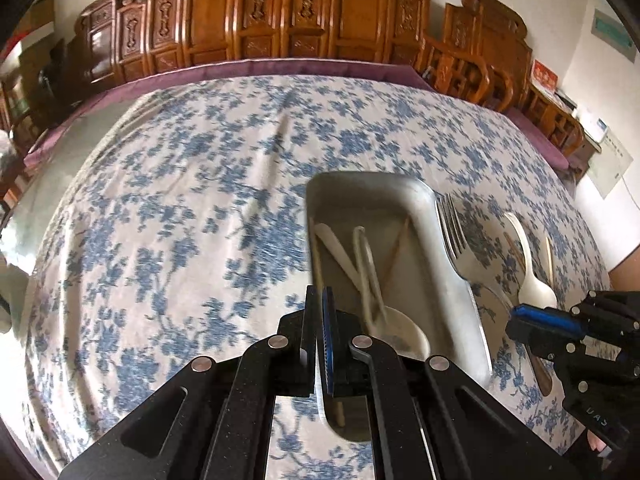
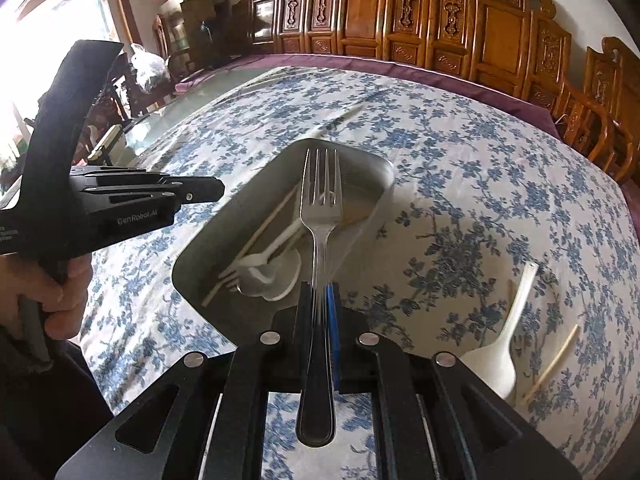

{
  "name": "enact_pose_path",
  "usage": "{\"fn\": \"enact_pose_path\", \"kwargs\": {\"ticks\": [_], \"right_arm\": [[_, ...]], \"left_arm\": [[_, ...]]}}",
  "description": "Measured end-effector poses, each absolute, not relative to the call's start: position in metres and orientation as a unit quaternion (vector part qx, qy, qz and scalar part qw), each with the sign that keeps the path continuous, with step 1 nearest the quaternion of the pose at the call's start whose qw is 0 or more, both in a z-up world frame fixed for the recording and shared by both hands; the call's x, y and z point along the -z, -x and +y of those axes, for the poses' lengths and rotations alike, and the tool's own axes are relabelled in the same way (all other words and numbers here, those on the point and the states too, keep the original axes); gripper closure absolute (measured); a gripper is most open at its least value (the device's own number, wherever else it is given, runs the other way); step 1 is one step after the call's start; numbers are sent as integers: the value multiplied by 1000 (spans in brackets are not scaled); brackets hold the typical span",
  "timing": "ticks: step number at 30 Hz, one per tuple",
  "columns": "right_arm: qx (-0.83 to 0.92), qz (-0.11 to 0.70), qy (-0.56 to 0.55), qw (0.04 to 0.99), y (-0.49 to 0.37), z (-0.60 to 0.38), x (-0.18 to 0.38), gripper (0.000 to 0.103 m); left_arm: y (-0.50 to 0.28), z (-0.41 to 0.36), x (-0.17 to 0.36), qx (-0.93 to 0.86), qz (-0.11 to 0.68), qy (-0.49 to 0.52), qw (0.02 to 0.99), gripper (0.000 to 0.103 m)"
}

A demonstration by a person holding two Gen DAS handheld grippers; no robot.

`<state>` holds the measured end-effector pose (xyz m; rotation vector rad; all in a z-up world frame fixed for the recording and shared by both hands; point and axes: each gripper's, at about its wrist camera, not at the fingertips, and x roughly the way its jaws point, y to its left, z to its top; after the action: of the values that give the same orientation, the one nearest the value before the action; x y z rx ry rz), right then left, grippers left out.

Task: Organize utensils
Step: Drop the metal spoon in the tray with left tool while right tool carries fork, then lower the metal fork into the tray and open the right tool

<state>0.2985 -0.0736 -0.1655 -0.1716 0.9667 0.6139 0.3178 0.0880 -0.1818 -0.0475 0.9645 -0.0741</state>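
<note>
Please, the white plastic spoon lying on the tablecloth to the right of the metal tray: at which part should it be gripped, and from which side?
Probably grip the white plastic spoon at mid-handle, coming from above with the fingers across it. The handle is narrow, straight and flat on the tablecloth; the bowl is wide and rounded.

Fork (image 2: 321, 216): polished metal, glossy. Tray (image 2: 360, 168): brushed metal, dull sheen. Spoon (image 2: 490, 360): white plastic, smooth. Cloth (image 2: 460, 152) over surface: printed fabric, matt, creased. Chairs (image 2: 500, 20): carved wood, varnished, glossy. Right tool (image 2: 320, 312): black, matt, fine-grained finish.
</note>
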Motion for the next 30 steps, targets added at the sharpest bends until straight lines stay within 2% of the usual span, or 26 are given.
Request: {"fn": "enact_pose_path", "kwargs": {"ticks": [16, 30], "right_arm": [[-298, 463, 50, 833, -310, -25, 184, 93], [-282, 475, 33, 833, -337, -11, 202, 93]], "left_arm": [[-319, 128, 185, 6, 458, 34, 888, 101], [-319, 128, 185, 13, 457, 35, 889, 101]]}}
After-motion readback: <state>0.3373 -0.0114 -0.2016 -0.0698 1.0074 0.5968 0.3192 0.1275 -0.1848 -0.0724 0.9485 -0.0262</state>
